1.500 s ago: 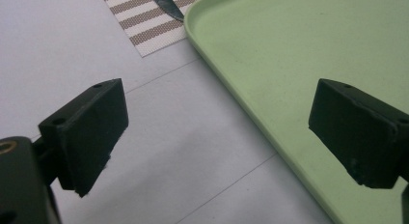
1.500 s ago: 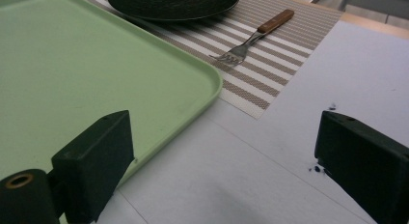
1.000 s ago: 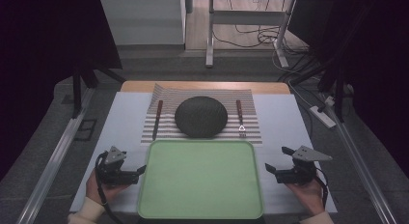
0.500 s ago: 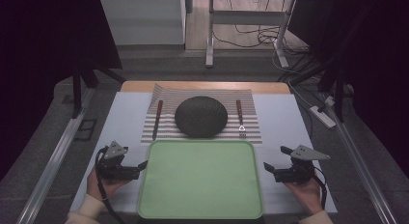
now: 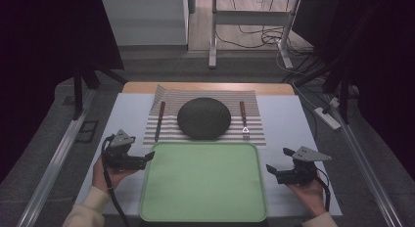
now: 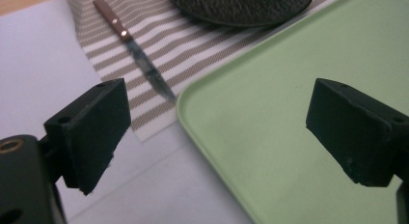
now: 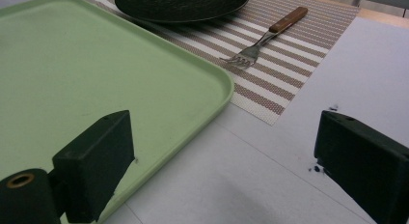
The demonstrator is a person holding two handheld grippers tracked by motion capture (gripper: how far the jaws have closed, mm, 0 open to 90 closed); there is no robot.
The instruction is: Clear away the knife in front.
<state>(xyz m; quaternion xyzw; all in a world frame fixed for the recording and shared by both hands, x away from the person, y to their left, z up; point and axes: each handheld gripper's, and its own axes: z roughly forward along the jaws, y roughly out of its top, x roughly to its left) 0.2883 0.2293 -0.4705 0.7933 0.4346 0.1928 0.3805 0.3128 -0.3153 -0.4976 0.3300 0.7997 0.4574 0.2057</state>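
Fingers spread wide on left gripper [image 5: 145, 159] and right gripper [image 5: 271, 170], flanking green tray [image 5: 205, 180]

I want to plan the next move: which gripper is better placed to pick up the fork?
Right. The fork lies right of the dark plate, on the side of the right gripper, whose jaws are open. The left gripper sits across the green tray.

High view: above my side, looking forward and down over the tray [image 5: 203, 180].
My left view: close, tray's left corner.
My right view: close, tray's right corner.
Shared: tray.
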